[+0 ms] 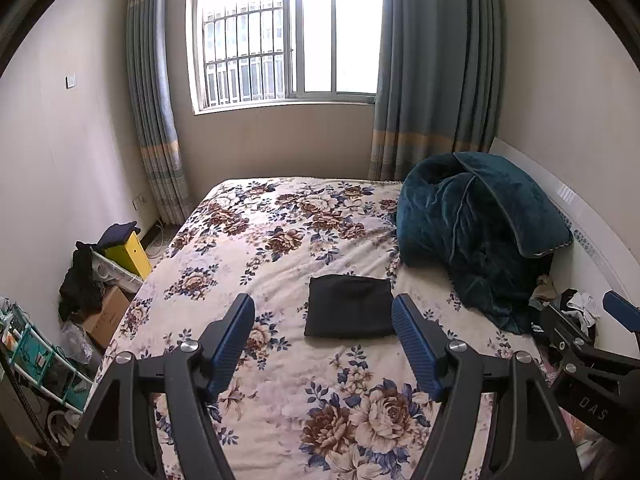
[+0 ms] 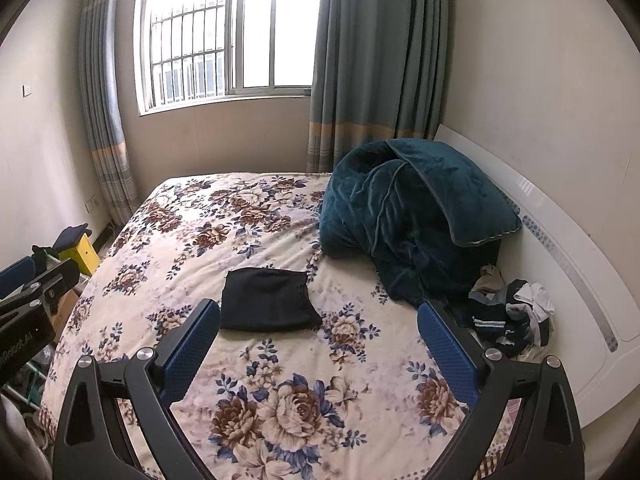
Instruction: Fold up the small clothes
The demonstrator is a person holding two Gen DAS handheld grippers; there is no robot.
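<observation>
A small black garment (image 1: pixel 349 306) lies folded into a flat rectangle on the floral bedspread (image 1: pixel 256 240). The same black garment (image 2: pixel 269 299) shows left of centre in the right wrist view. My left gripper (image 1: pixel 323 308) hovers above the bed just short of it, open, nothing between its blue pads. My right gripper (image 2: pixel 319 316) is also open and empty, the garment lying beyond its left finger. A heap of unfolded small clothes (image 2: pixel 510 312) sits by the white headboard (image 2: pixel 568 264). The right gripper (image 1: pixel 624 314) shows at the right edge of the left wrist view.
A bunched teal blanket (image 1: pixel 476 232) fills the bed's far right corner. Left of the bed, the floor holds a yellow box (image 1: pixel 129 255), cardboard boxes, dark clothing and a green rack (image 1: pixel 36 360). A window and curtains stand behind the bed.
</observation>
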